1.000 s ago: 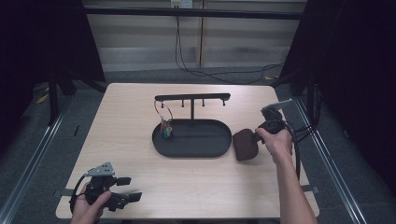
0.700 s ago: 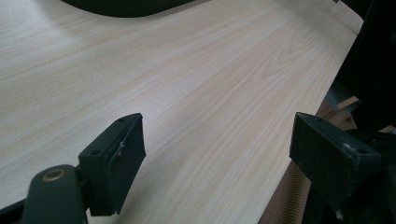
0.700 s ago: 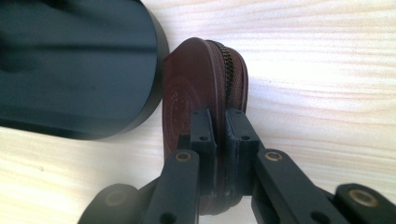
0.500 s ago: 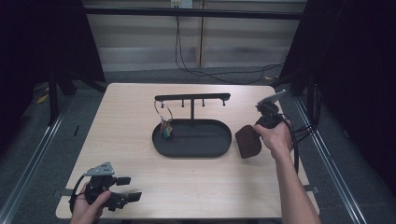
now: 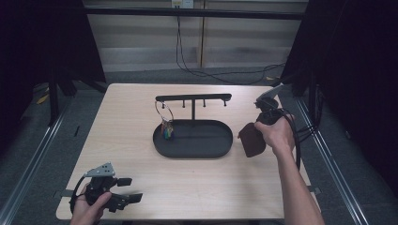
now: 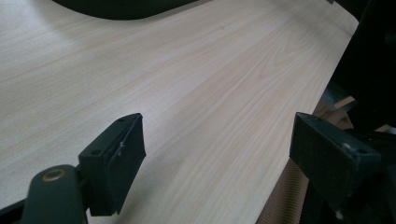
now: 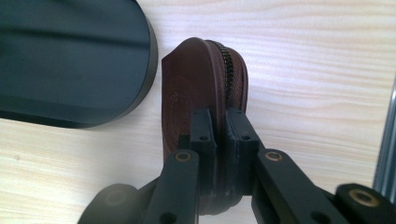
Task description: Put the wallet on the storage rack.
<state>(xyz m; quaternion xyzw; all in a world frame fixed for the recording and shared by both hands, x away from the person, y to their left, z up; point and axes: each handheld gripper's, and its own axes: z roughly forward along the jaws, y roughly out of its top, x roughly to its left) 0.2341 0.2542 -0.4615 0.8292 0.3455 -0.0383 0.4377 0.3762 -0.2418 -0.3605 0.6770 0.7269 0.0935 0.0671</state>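
Note:
My right gripper is shut on a brown zippered leather pouch, pinching its edge between both jaws. From above, the pouch hangs off the table just right of the black oval tray, under my right gripper. A black hanger bar rises from the tray, and a key ring with colourful tags dangles from its left end. At the near left corner, my left gripper rests low with its jaws wide apart; its own view shows the left gripper with just bare wood between the jaws.
The light wooden table has its right edge close to my right hand, with a metal rail beyond. The near edge of the table lies right under my left gripper. Cables run on the floor behind.
My right gripper has lifted the brown pouch upward off the table and a little toward the far side. The left gripper has stayed put.

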